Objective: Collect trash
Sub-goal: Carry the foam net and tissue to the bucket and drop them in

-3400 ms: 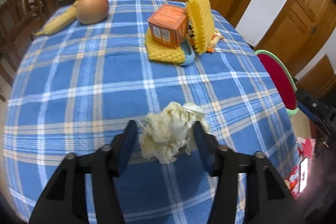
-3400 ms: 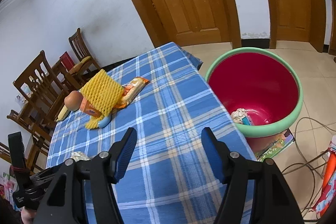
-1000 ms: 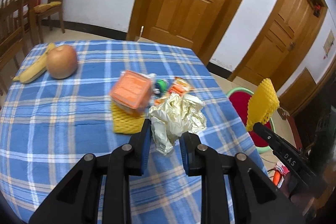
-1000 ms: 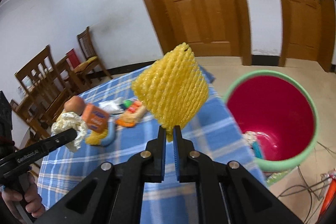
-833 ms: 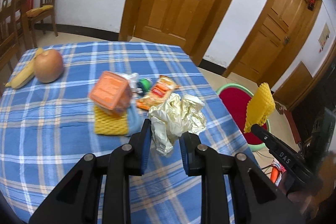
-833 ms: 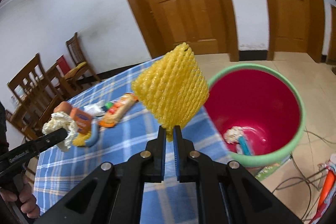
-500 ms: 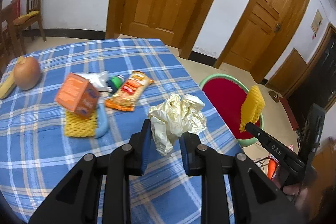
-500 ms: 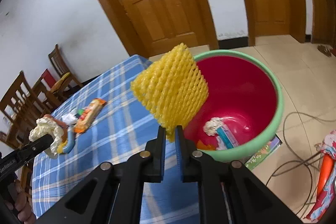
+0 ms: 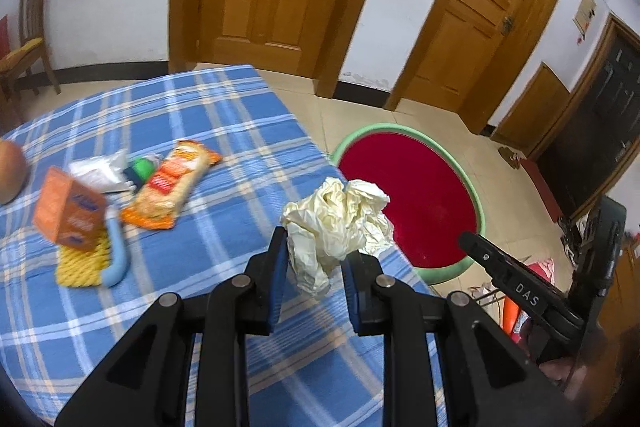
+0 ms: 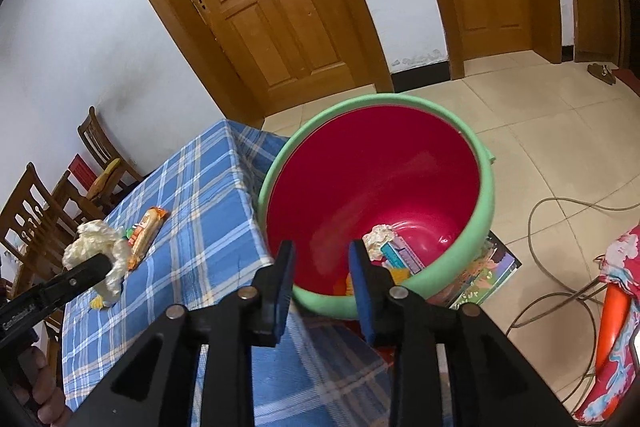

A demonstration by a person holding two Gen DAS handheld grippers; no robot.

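My left gripper [image 9: 314, 259] is shut on a crumpled cream paper wad [image 9: 338, 223] and holds it above the table's right edge; the wad also shows in the right wrist view [image 10: 94, 251]. My right gripper [image 10: 320, 263] is open and empty over the near rim of the red bin with a green rim [image 10: 486, 203]. Crumpled paper and wrappers [image 10: 386, 245] lie in the bin's bottom. The bin stands on the floor beside the table [image 9: 478, 223]. A snack packet [image 9: 170, 183], an orange box [image 9: 68, 209] and a yellow foam net [image 9: 78, 261] lie on the table.
The table has a blue plaid cloth [image 9: 200, 307]. An apple [image 9: 10, 171] sits at its far left. Wooden chairs [image 10: 40, 211] stand beyond the table. A cable [image 10: 560, 227] and a book [image 10: 484, 275] lie on the tiled floor by the bin.
My right gripper has opened and the yellow foam net it held is gone from it. My left gripper has carried the paper wad to the right, toward the bin.
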